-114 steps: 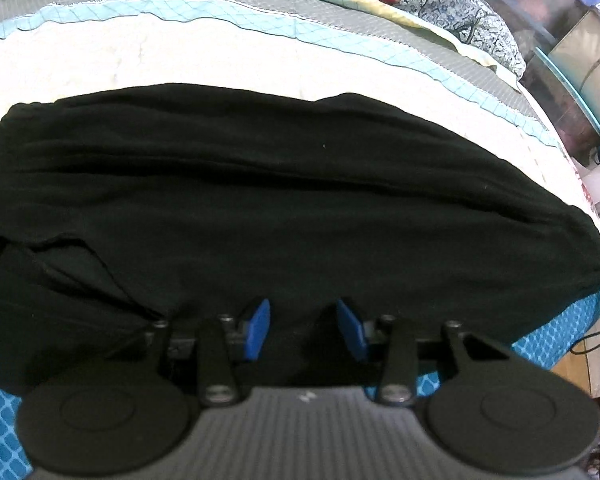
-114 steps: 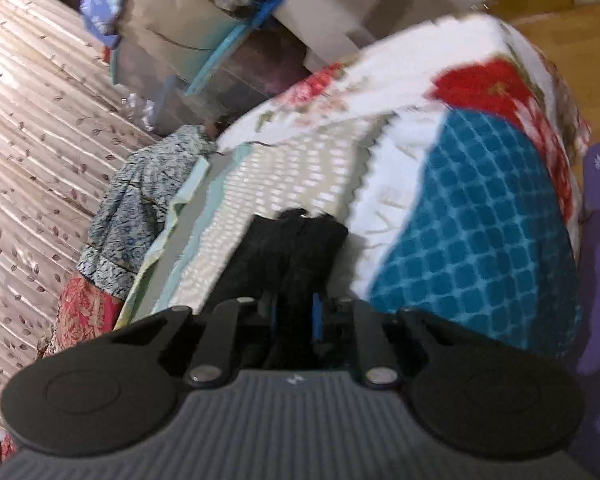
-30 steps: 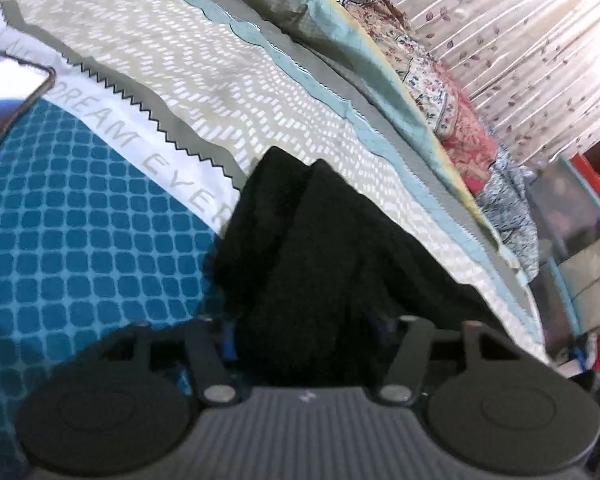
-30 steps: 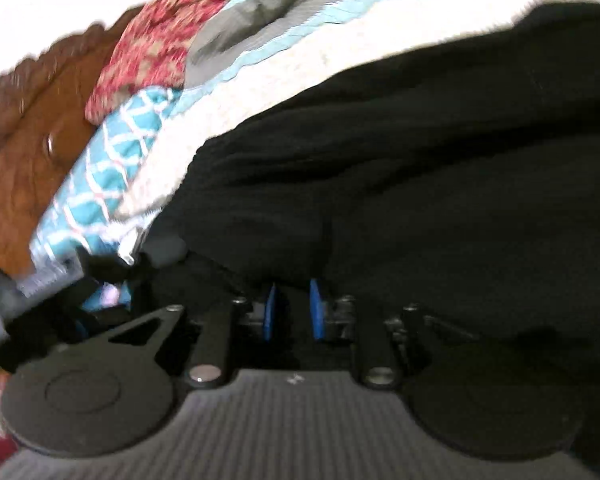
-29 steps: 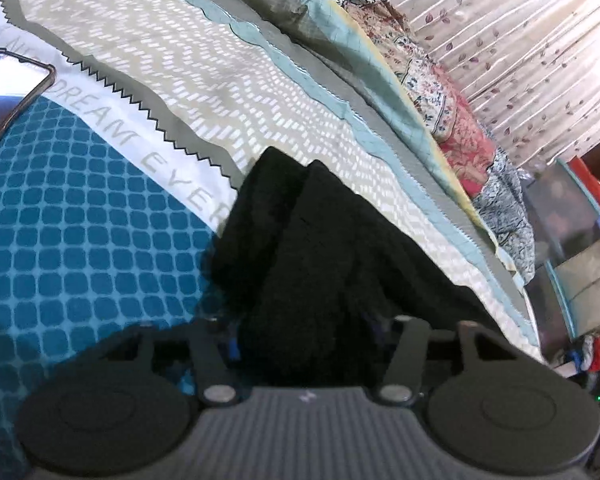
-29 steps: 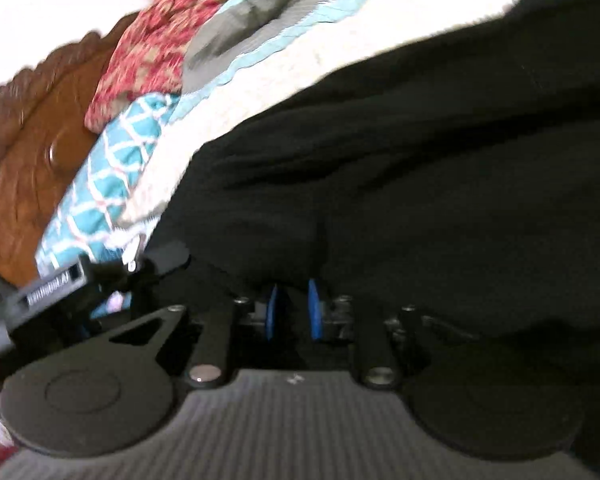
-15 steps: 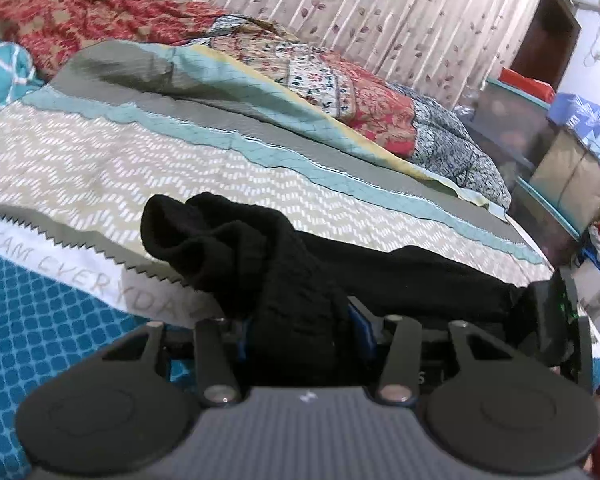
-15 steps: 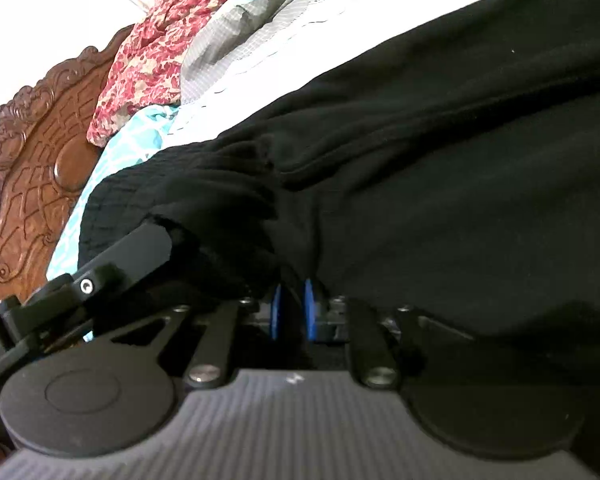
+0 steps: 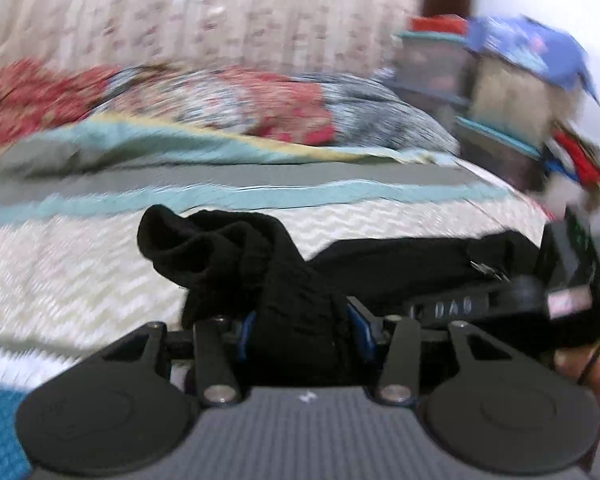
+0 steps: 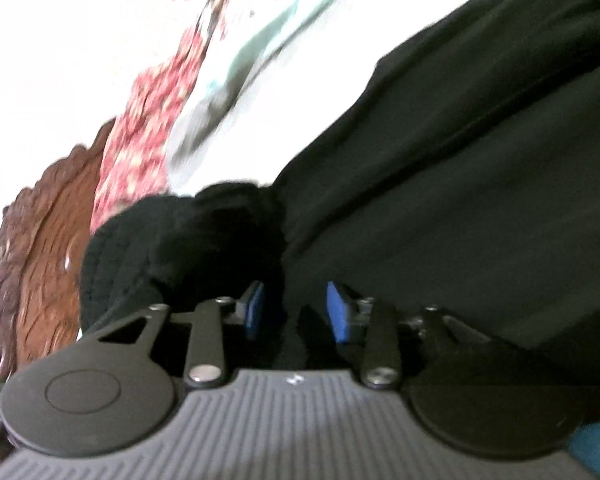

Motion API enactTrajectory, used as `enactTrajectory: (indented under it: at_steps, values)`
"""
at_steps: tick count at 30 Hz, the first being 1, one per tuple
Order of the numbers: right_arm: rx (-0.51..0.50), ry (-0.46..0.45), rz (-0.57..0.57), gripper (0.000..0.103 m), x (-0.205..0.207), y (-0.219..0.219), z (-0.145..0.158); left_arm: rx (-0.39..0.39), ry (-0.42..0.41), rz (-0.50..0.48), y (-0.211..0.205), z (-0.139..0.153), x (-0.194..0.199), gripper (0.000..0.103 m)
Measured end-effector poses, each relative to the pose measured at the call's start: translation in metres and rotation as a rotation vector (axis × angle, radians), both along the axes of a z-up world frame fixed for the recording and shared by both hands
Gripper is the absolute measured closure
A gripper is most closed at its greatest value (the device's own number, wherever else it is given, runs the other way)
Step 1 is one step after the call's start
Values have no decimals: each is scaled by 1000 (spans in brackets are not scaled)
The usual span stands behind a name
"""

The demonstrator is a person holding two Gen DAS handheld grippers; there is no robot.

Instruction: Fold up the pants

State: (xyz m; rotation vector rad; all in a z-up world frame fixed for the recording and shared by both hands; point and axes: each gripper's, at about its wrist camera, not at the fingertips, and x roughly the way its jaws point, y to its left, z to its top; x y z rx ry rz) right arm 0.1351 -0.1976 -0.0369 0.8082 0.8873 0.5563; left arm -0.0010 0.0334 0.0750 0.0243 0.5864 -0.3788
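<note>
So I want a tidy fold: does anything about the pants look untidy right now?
Yes: the end of the black pants in the left gripper is a crumpled wad, not a flat edge, above the bedspread.

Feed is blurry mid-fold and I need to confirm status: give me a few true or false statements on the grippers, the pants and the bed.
1. The left gripper is clamped on a bunch of the black pants. True.
2. The right gripper is clamped tight on the fabric. False: its jaws have just been opening, and stand apart.
3. The pants lie on a bed cover. True.
4. The pants are blue denim. False: they are black.
5. A carved wooden headboard shows in the right wrist view. True.
</note>
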Motion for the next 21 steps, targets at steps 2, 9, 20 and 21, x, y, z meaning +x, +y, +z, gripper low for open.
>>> enactTrajectory:
  at_steps: [2,9,20,21]
  values:
    - [16,12,-70,64,-3,-23,-3,35,9,-66,-27,-4,5,54]
    - [37,57,-200,63,-9,-70,-19,105,109,-209,-81,-26,-1,22]
    - [162,39,-210,35,-6,-66,-13,-231,237,133,37,-12,16,21]
    - [141,36,-187,35,-4,-62,-11,-251,258,160,43,-16,22,22]
